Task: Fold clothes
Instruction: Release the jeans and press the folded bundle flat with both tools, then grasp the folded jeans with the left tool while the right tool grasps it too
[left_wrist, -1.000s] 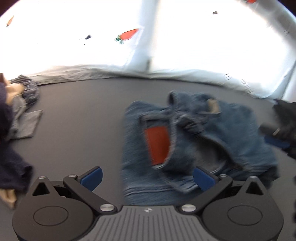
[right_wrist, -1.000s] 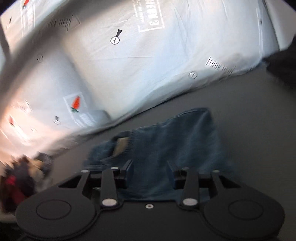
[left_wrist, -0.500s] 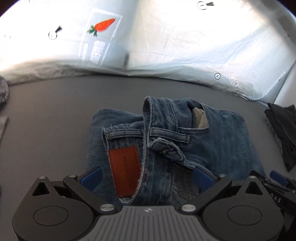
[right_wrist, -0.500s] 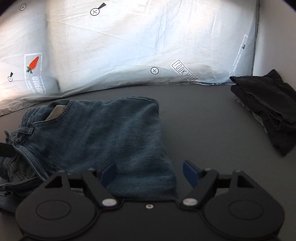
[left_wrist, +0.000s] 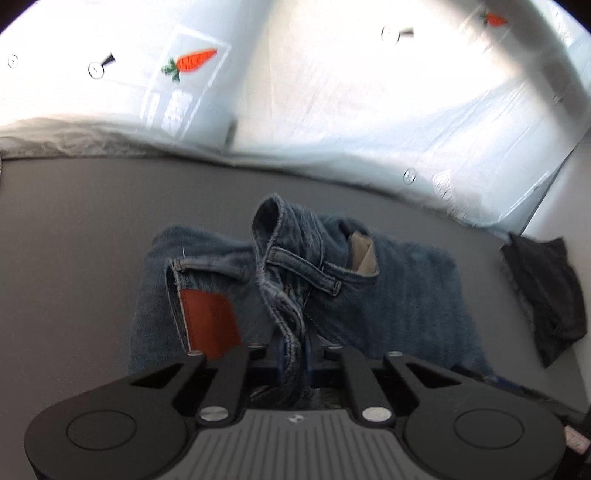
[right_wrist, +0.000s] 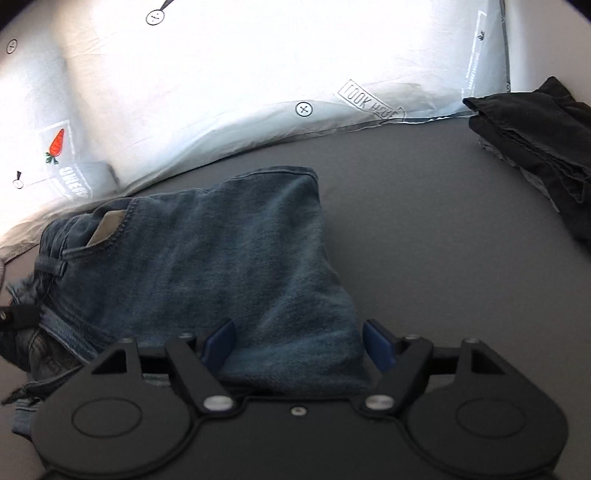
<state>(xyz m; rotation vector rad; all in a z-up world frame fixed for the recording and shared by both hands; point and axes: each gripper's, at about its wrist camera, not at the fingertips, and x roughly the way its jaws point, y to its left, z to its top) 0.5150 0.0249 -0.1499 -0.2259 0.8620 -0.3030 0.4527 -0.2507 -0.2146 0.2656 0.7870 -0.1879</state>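
Jeans (left_wrist: 295, 288): blue denim, partly folded into a thick block on the dark grey table (left_wrist: 81, 236) — middle of the surface, in front of the white printed sheet (left_wrist: 332, 92). Waistband and fly bunched toward the left half; smooth folded panel toward the right.

Leather patch (left_wrist: 208, 317): orange-brown, facing up at the left side of the waistband, just beside the clamped ridge.

Left gripper (left_wrist: 294, 354): jaws have just been closing and are clenched on a raised ridge of waistband/fly denim — fabric runs up from between them.

Risk, left: the bite looks like a narrow seam ridge only. A pull may lift the top layer and drag the fold open, or the stiff seam may slip out.

Right gripper (right_wrist: 301, 343): jaws released, spread wide, straddling the near right corner of the folded panel; the pads appear not to press the cloth. They narrowed a little in the last half second, with denim between them.

Risk, right: if it shuts high it may catch one layer, not the stack — the corner would then peel apart. Uneven lift between the two hands would skew the fold.

Dark garments (right_wrist: 535, 147): folded pile at the far right, well apart from the jeans; a wide swing rightward could land on it.
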